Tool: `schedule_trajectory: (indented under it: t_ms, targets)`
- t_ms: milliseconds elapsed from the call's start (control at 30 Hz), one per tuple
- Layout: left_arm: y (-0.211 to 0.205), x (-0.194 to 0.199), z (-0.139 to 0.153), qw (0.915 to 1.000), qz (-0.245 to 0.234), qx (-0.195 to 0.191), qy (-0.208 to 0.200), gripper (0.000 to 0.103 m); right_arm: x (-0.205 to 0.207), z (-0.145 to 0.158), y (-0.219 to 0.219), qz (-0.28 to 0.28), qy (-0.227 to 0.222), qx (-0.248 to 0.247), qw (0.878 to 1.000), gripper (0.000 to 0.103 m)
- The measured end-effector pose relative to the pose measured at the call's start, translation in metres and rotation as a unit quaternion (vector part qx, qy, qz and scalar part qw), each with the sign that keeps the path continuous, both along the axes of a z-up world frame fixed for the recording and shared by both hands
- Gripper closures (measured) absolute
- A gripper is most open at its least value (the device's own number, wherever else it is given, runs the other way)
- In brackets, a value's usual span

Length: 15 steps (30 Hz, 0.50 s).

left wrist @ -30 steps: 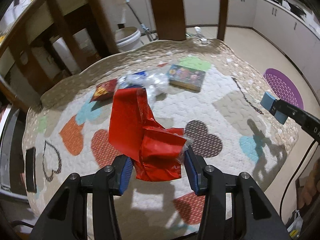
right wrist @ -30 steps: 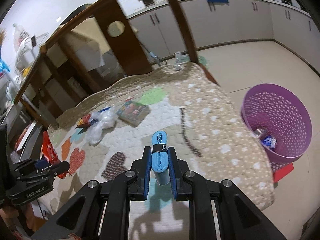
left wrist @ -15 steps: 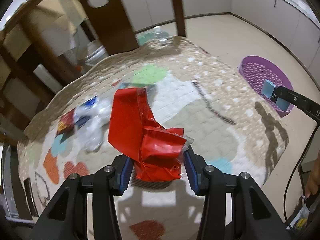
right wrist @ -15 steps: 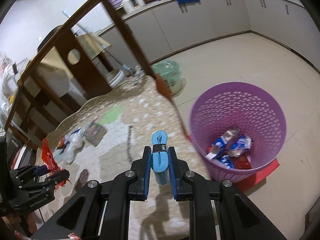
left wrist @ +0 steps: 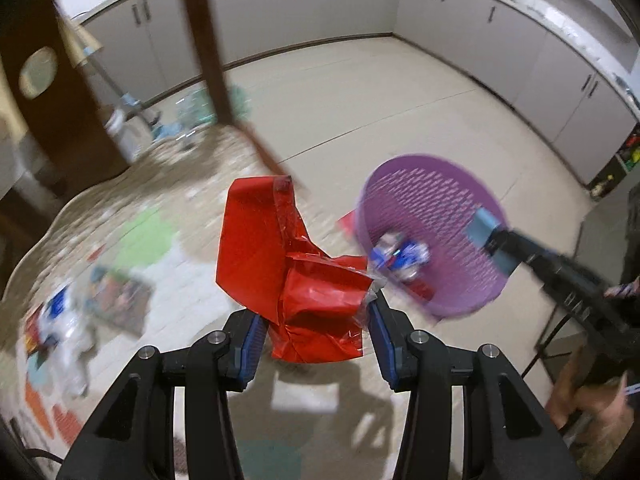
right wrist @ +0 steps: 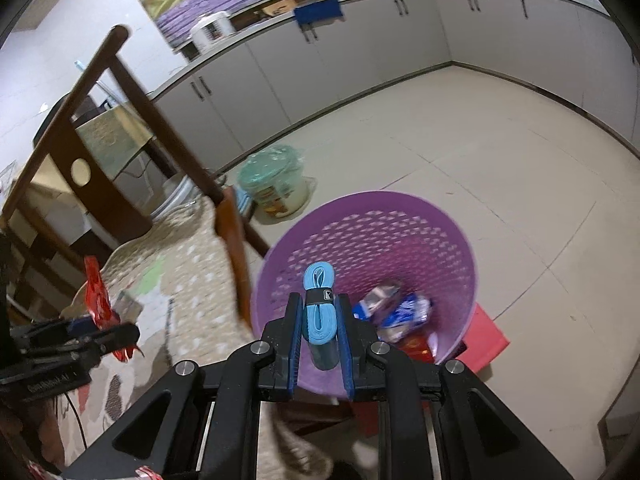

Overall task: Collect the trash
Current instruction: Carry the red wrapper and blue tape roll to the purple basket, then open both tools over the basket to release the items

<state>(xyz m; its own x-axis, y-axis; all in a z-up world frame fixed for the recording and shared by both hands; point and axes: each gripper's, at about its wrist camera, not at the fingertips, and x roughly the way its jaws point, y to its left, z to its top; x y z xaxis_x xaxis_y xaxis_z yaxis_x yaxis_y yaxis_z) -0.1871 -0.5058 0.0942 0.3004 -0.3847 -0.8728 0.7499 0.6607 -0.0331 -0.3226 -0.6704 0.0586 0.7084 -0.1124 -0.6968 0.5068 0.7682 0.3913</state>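
Observation:
My left gripper (left wrist: 316, 334) is shut on a crumpled red wrapper (left wrist: 288, 276), held above the quilted table cover near its right edge. My right gripper (right wrist: 318, 334) is shut on a light blue folded band (right wrist: 318, 308) and hangs over the purple basket (right wrist: 448, 240). That basket (left wrist: 440, 196) stands on the floor to the right of the table, with blue and white packets (right wrist: 400, 312) lying in its bottom. The right gripper (left wrist: 490, 238) with its blue band shows over the basket in the left wrist view. The left gripper (right wrist: 120, 334) and the red wrapper (right wrist: 96, 292) show at the left of the right wrist view.
More trash lies on the table cover (left wrist: 168, 184) at the left: a clear plastic bag (left wrist: 68, 328) and a colourful flat box (left wrist: 120, 300). A dark wooden chair (right wrist: 120, 128) stands behind the table. A green-lidded bucket (right wrist: 276, 184) sits on the floor beyond the basket. White cabinets line the walls.
Both grippers have swung to the right, away from the table's middle toward the purple basket. The right gripper now hangs over the basket. Both grips are unchanged.

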Motion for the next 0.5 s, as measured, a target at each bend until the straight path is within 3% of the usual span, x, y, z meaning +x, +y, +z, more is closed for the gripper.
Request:
schedule_trajectory:
  t_ms: [133, 233, 367, 500]
  targets:
    - [-0.036, 0.001, 0.001, 0.9994, -0.024, -0.025, 0.009, 0.053, 0.000, -0.010, -0.021, -0.016, 0.006, 0.014, 1.000, 0.085]
    - [-0.050, 0.004, 0.004, 0.9983, -0.033, -0.043, 0.021, 0.042, 0.000, -0.015, -0.032, -0.024, 0.007, 0.021, 0.999, 0.083]
    - [-0.048, 0.009, 0.006, 0.9972, -0.031, -0.062, 0.031, 0.034, 0.001, -0.017, -0.037, -0.029, 0.006, 0.026, 0.999, 0.076]
    - [-0.030, 0.006, 0.003, 0.9978, -0.019, -0.057, 0.029, 0.033, 0.001, -0.019, -0.033, -0.028, 0.009, 0.026, 0.999, 0.066]
